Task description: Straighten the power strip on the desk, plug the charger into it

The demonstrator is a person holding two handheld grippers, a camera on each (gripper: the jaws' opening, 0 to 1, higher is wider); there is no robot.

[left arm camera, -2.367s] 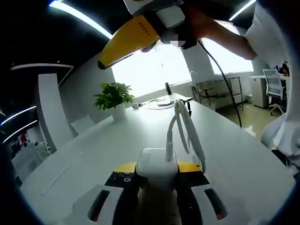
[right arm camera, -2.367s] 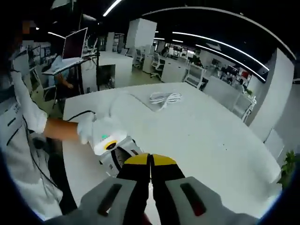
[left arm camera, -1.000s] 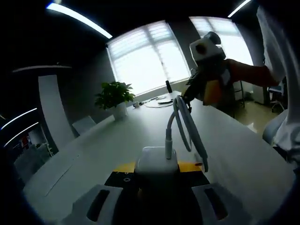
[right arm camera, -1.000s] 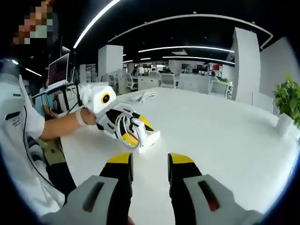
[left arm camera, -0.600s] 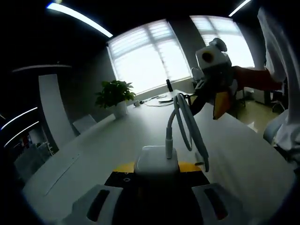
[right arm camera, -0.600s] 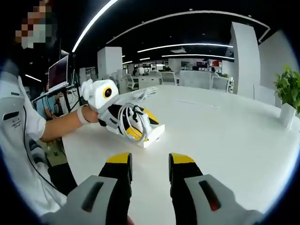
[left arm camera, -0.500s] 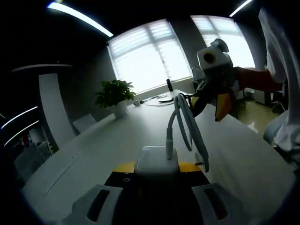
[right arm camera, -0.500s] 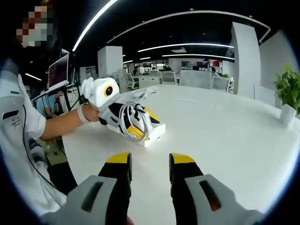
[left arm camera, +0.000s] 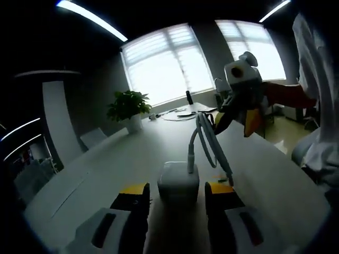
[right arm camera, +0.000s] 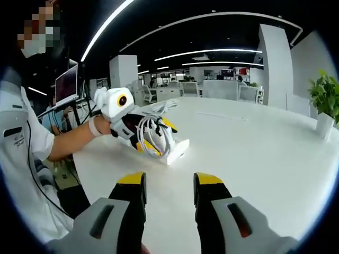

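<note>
Your left gripper [left arm camera: 175, 189] stands with its jaws apart, and the white charger [left arm camera: 178, 180] sits on the tabletop [left arm camera: 111, 164] between the two yellow-tipped jaws, with a gap showing on each side, so it is not clamped. The charger's white cable [left arm camera: 209, 140] rises from the top of the block and loops up just ahead of the jaws. Beyond the cable and to the right, your right gripper [left arm camera: 243, 100] hangs above the tabletop, its jaws spread. In the right gripper view, your right gripper [right arm camera: 168, 182] is wide with nothing between its jaws, and the charger [right arm camera: 177, 151] lies ahead of it and a little left, with your left gripper [right arm camera: 139, 127] around its near end. Farther along the tabletop [right arm camera: 254, 143], behind the left gripper, a white coil of cord [right arm camera: 164, 106] lies; you cannot make out the power strip clearly from here. A potted plant [left arm camera: 127, 108] stands far ahead on the left.
</note>
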